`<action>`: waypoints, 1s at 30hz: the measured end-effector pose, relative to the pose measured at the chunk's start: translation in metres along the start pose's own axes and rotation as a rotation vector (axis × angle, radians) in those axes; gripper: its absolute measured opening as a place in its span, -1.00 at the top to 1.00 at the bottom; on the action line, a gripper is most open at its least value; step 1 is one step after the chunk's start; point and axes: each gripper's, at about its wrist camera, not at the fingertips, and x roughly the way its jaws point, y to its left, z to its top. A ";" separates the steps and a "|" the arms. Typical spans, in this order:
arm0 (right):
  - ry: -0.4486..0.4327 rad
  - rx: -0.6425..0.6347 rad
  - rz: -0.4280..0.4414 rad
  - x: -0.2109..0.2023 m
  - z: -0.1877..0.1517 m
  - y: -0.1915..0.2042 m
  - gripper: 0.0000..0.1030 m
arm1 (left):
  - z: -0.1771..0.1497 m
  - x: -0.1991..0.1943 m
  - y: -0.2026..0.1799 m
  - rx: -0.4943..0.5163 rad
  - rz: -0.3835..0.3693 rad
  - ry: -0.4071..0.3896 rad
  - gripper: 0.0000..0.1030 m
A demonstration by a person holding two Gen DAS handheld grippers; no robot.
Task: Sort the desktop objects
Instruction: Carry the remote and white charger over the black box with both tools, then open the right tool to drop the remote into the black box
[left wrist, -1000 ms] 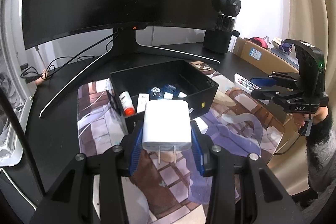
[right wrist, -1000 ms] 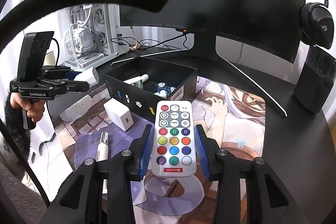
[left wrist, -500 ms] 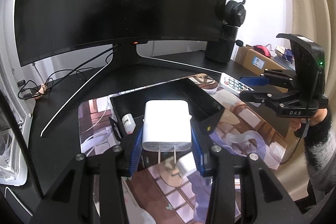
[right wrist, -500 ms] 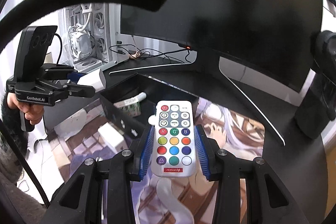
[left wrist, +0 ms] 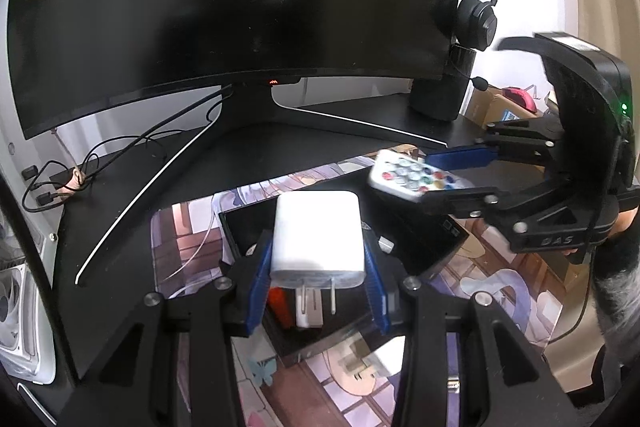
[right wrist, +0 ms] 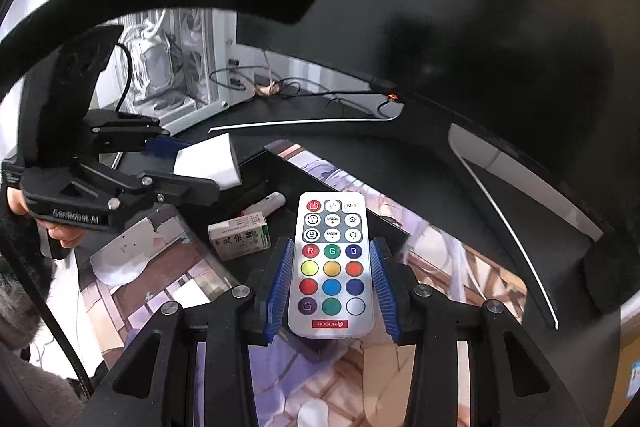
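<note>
My left gripper (left wrist: 317, 263) is shut on a white charger plug (left wrist: 318, 235), prongs towards the camera, above the open black box (left wrist: 444, 239). My right gripper (right wrist: 332, 267) is shut on a white remote (right wrist: 332, 263) with coloured buttons, over the same box's far wall (right wrist: 296, 171). In the left wrist view the right gripper (left wrist: 434, 177) reaches in from the right with the remote (left wrist: 412, 179). The right wrist view has the left gripper (right wrist: 188, 163) with the charger (right wrist: 208, 167) at the left. Inside the box lie a green-and-white carton (right wrist: 240, 233) and a white tube (right wrist: 268, 205).
A second white charger (left wrist: 384, 359) lies on the patterned desk mat (left wrist: 184, 235) in front of the box. A curved monitor (left wrist: 240, 7) on its stand fills the back. Headphones (left wrist: 478, 19) hang at the right, cables (left wrist: 80, 179) and a white PC case (right wrist: 172, 67) at the left.
Both grippers have moved forward with their loads and now hover over the black box, closer to each other. Neither grip has changed.
</note>
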 end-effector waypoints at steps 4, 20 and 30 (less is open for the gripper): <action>0.035 -0.008 0.001 0.023 0.009 0.004 0.24 | 0.001 0.005 0.002 -0.003 0.003 0.006 0.21; 0.218 -0.068 0.043 0.087 0.006 0.009 0.24 | 0.000 0.010 0.005 -0.001 -0.001 0.021 0.21; 0.258 -0.037 0.086 0.091 0.006 0.001 0.24 | -0.001 0.011 0.004 -0.001 -0.002 0.033 0.21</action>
